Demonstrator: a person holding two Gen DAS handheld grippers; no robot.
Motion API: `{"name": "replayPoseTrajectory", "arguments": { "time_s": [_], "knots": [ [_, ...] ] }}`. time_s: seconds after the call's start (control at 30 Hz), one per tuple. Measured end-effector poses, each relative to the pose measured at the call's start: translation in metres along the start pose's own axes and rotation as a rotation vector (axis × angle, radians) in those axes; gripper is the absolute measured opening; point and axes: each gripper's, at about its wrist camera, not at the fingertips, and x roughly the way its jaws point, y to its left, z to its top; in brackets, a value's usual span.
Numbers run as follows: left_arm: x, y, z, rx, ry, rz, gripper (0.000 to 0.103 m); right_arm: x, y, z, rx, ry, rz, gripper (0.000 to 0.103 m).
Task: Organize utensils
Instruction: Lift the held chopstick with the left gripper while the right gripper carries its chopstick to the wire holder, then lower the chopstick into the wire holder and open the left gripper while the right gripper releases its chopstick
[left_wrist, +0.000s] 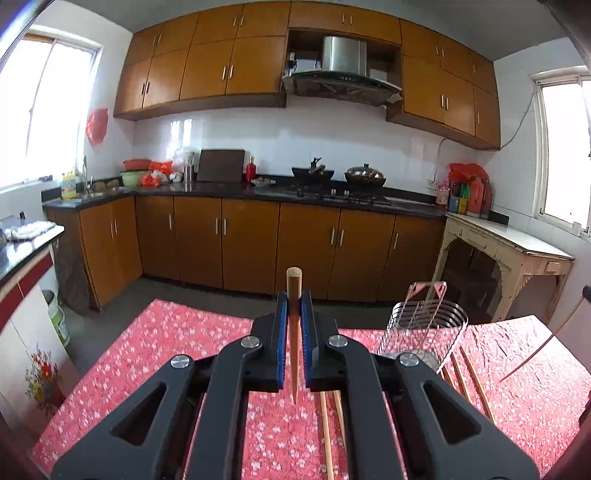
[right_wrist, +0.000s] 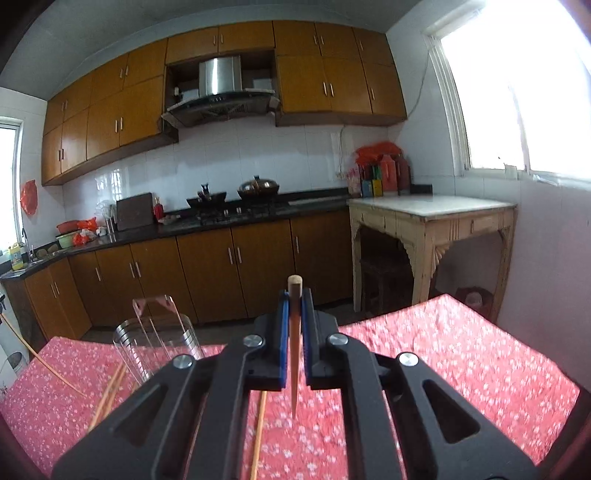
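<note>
My left gripper is shut on a wooden chopstick that stands upright between the blue pads, above the red floral table. My right gripper is shut on another wooden chopstick, also upright. A clear plastic utensil holder stands on the table to the right of the left gripper; it shows left of the right gripper in the right wrist view. Several loose chopsticks lie on the cloth beside the holder and under the left gripper. The right gripper's chopstick shows slanted at the far right.
The table has a red floral cloth. Behind it runs a kitchen counter with a stove, pans and brown cabinets. A pale side table stands at the right wall. A white cupboard stands at the left.
</note>
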Motion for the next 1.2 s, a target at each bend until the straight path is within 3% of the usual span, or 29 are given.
{"name": "replayPoseTrajectory", "arguments": {
  "time_s": [0.17, 0.33, 0.43, 0.57, 0.77, 1.2],
  "knots": [
    [-0.006, -0.013, 0.037, 0.021, -0.053, 0.0, 0.007, -0.006, 0.014, 0.051, 0.006, -0.068, 0.058, 0.007],
    [-0.018, -0.037, 0.094, -0.001, -0.121, -0.068, 0.007, -0.008, 0.037, 0.111, 0.057, -0.119, 0.207, 0.007],
    [-0.021, -0.054, 0.116, -0.028, -0.147, -0.122, 0.007, 0.0, 0.056, 0.128, 0.062, -0.127, 0.273, 0.007],
    [-0.013, -0.077, 0.12, -0.038, -0.142, -0.18, 0.007, 0.018, 0.079, 0.125, 0.045, -0.096, 0.326, 0.007],
    [0.023, -0.098, 0.094, -0.028, -0.068, -0.225, 0.007, 0.054, 0.098, 0.099, 0.013, -0.042, 0.34, 0.007],
    [0.097, -0.105, 0.052, -0.046, 0.016, -0.175, 0.007, 0.118, 0.105, 0.047, 0.049, 0.075, 0.342, 0.007]
  ]
}}
